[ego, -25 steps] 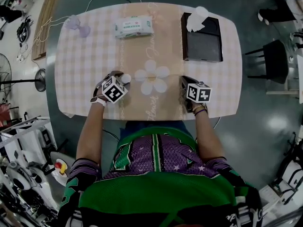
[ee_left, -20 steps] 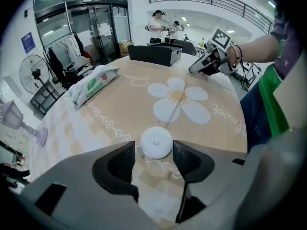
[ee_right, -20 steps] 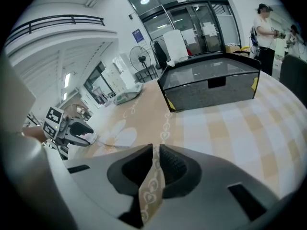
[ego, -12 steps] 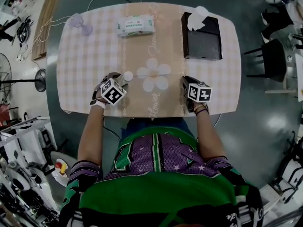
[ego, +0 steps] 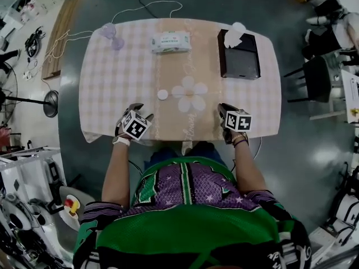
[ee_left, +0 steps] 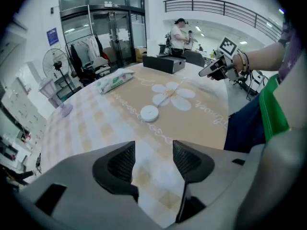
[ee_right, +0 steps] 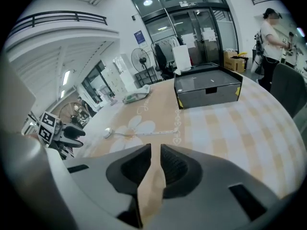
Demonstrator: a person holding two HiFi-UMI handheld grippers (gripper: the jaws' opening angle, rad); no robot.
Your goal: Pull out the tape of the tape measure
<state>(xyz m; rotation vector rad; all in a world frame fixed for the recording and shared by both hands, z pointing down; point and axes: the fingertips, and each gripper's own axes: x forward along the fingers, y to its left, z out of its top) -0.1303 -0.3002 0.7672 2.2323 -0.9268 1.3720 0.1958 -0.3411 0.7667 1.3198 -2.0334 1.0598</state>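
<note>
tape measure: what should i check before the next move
1. Released: the tape measure lies on the table, clear of both grippers: ok
2. Left hand empty: the left gripper has jaws apart, nothing between: ok
3. Right hand empty: the right gripper has just been opening, narrow gap, nothing between: ok
4. Pulled out: the tape lies stretched from the case: ok
5. Locked against retracting: cannot tell

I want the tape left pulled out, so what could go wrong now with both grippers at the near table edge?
1. The tape lies drawn out across the flower print with nothing holding it: the right gripper, whose jaws have just been opening, is empty. Unless locked, it may spring back in.
2. The tape measure case sits loose, apart from the open, empty left gripper, so a retracting tape could drag it.
</note>
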